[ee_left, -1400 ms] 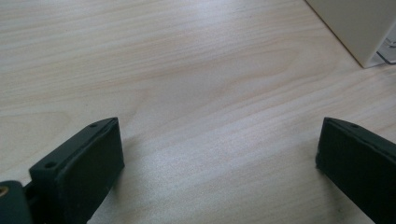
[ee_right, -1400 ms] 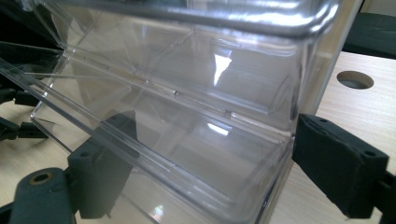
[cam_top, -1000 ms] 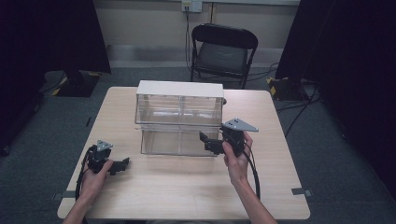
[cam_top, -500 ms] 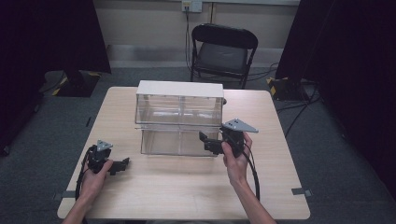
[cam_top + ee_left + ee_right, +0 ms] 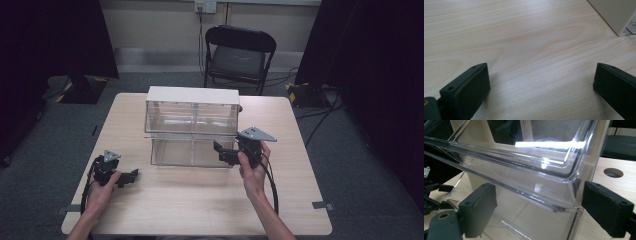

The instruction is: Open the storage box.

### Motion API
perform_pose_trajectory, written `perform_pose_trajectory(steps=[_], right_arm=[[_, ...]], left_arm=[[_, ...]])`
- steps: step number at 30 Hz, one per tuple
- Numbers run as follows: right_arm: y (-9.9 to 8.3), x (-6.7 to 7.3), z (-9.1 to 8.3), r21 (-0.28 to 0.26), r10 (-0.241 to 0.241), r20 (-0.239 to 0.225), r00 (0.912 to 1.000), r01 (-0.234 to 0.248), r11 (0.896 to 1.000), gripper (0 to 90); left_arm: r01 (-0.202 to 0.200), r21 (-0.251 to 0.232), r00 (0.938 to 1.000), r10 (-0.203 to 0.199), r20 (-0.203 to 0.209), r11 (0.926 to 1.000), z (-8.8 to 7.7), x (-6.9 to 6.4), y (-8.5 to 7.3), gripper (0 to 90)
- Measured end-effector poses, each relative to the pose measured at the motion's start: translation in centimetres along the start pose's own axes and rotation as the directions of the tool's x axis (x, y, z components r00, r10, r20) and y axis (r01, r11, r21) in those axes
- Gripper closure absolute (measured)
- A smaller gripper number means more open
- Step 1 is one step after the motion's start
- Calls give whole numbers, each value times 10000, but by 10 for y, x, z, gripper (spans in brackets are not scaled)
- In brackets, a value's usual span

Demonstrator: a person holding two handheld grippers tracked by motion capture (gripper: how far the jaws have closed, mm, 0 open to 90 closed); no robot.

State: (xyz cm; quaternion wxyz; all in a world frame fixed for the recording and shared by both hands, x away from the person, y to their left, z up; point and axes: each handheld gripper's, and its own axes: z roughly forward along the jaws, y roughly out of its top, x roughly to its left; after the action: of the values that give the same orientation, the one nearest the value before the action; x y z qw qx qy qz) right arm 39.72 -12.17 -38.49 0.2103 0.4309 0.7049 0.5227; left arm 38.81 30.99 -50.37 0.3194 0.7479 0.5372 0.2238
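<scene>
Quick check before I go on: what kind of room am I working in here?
Probably a lab or recording studio: black curtains around a pale wooden table, a black folding chair and cables on grey carpet.

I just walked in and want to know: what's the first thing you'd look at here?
Your eye lands on the big see-through box with a white top, standing in the middle of the wooden table. The right gripper is held up close to the box's front right corner, jaws open. The left gripper sits low over bare table near the left edge, also open, and a black folding chair stands behind the table.
</scene>
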Motion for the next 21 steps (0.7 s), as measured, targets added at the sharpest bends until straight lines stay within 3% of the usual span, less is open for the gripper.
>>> perform_pose_trajectory(steps=[21], right_arm=[[-1,0,0,-12,89,1,10000,-89,10000,124]], left_arm=[[0,-1,10000,0,2,10000,0,0,0,3]])
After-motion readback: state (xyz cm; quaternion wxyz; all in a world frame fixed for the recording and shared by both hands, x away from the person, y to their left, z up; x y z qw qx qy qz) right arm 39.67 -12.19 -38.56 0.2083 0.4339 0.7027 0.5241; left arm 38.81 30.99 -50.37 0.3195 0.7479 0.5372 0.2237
